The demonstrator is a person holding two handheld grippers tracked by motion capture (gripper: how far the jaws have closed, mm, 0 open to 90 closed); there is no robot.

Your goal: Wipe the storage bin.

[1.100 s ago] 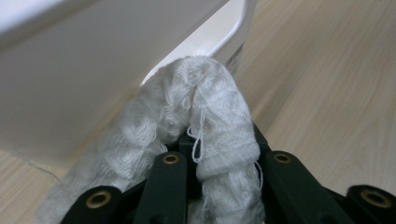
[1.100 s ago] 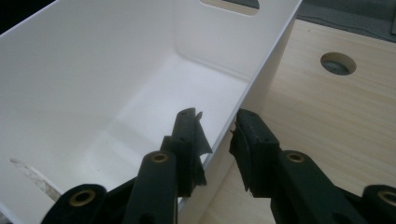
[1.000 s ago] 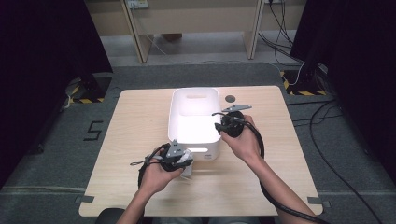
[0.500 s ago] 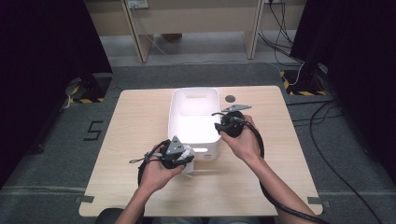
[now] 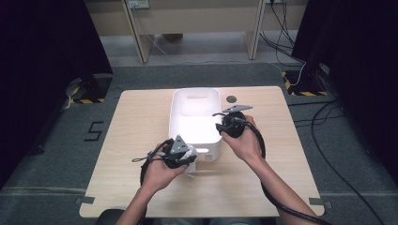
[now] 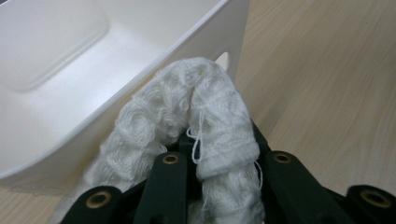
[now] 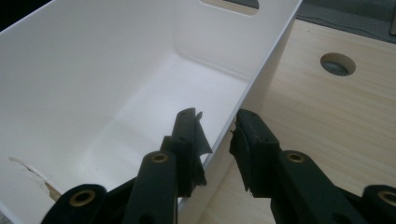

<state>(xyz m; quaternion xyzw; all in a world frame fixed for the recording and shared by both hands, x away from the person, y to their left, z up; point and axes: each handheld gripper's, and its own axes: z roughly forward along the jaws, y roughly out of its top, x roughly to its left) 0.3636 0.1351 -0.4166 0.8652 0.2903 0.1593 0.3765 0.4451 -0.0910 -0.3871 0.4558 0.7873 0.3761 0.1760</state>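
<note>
White cloth sits pinched in the left tool at the bin's near wall, so lift it clear over the rim while the right tool, clamped on the right wall, steadies it.

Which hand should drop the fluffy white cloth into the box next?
Probably the left. Its hand-held gripper is already shut on the white knitted cloth, right beside the white plastic box. The right hand-held gripper straddles the box's wall, steadying it.
</note>
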